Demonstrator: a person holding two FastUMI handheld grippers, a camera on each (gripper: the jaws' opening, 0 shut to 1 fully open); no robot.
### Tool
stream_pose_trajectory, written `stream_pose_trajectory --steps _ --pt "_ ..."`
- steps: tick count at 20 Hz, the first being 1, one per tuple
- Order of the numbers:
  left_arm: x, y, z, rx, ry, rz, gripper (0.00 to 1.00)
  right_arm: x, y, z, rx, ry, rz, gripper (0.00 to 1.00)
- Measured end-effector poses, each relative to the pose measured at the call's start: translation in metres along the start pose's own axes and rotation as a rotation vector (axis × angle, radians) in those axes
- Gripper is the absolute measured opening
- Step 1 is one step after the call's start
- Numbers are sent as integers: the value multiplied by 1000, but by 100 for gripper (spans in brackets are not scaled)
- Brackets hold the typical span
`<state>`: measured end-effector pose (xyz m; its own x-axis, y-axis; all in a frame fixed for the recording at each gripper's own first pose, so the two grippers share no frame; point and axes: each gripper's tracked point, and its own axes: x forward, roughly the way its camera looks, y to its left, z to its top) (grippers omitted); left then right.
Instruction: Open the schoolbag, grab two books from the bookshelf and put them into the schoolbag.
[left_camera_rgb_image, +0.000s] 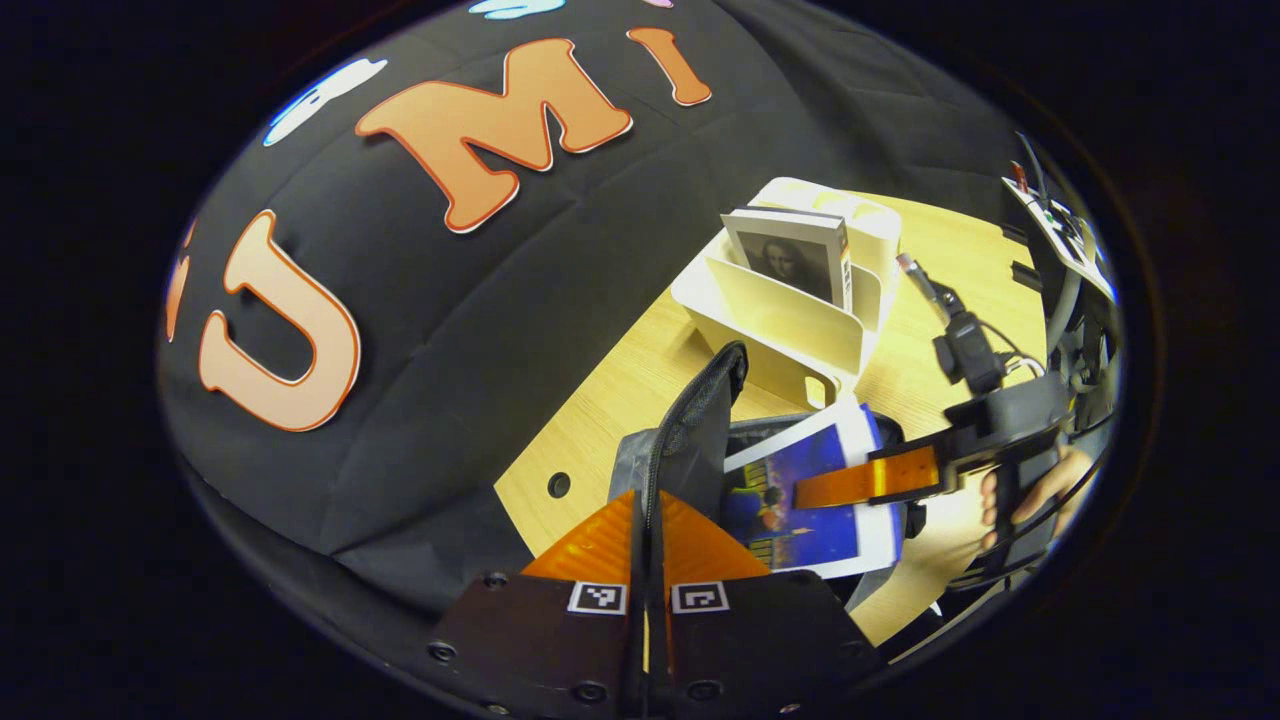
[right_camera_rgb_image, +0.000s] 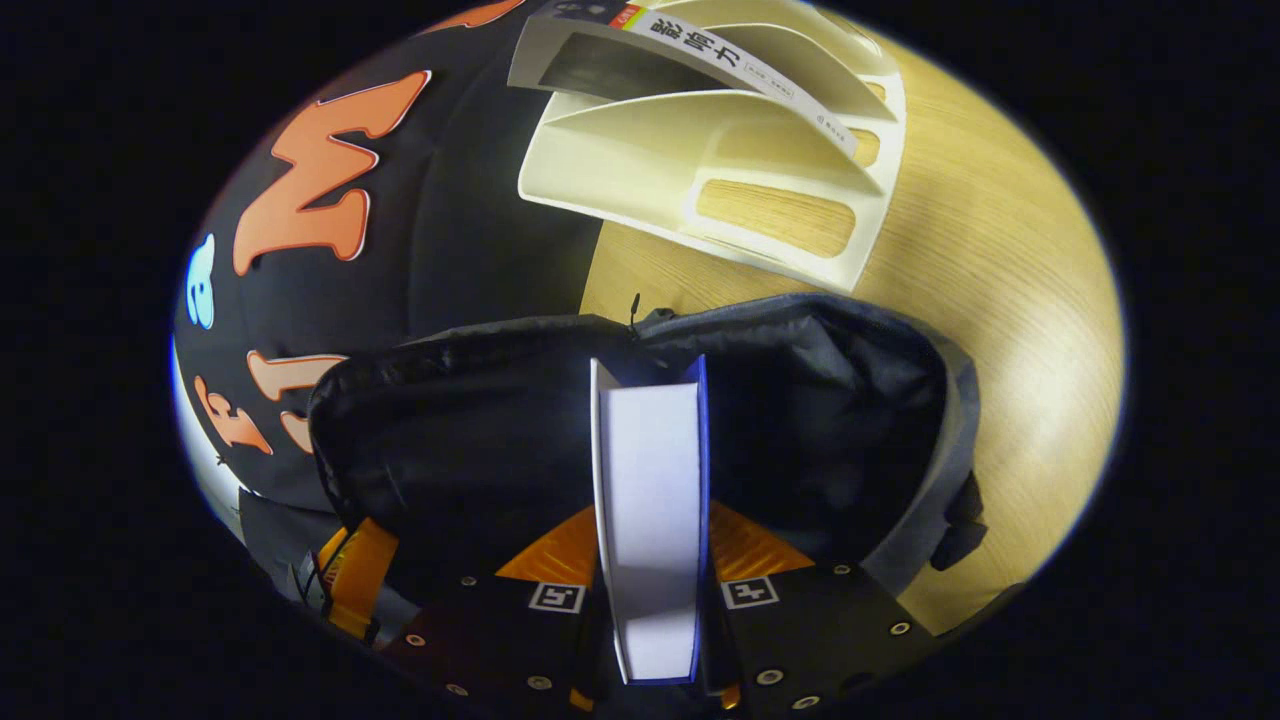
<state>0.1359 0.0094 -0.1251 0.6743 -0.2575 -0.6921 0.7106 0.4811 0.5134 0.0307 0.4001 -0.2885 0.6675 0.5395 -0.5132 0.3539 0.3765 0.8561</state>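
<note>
In the right gripper view, my right gripper (right_camera_rgb_image: 650, 525) is shut on a blue-covered book (right_camera_rgb_image: 650, 470) with its white page edge facing me. The book hangs upright in the wide mouth of the black schoolbag (right_camera_rgb_image: 830, 400). In the left gripper view, my left gripper (left_camera_rgb_image: 650, 500) is shut on the schoolbag's rim (left_camera_rgb_image: 700, 410) and holds it up. Beyond it the right gripper (left_camera_rgb_image: 815, 490) holds the blue book (left_camera_rgb_image: 790, 520) over the bag. The white bookshelf (left_camera_rgb_image: 790, 325) stands behind with another book (left_camera_rgb_image: 790, 258) upright in a slot.
The wooden table (right_camera_rgb_image: 1000, 330) runs to the right of the bag. The bookshelf (right_camera_rgb_image: 640, 170) stands just past the bag against the black cloth wall, one book (right_camera_rgb_image: 740, 70) in its far slot. A hand (left_camera_rgb_image: 1050, 490) holds the right gripper.
</note>
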Motion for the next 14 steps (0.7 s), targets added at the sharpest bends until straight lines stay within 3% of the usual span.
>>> stream_pose_trajectory --steps 4,9,11,14 --pt "-2 -3 4 -9 -8 2 2 26 5 14 64 -118 7 35" --pt "-1 5 -6 -12 5 25 2 45 -10 6 124 -94 -82 41" --pt "2 4 -11 -41 16 18 2 43 -17 4 130 -76 -117 53" --pt "5 1 -15 -84 15 2 2 35 -22 0 136 -34 -144 83"
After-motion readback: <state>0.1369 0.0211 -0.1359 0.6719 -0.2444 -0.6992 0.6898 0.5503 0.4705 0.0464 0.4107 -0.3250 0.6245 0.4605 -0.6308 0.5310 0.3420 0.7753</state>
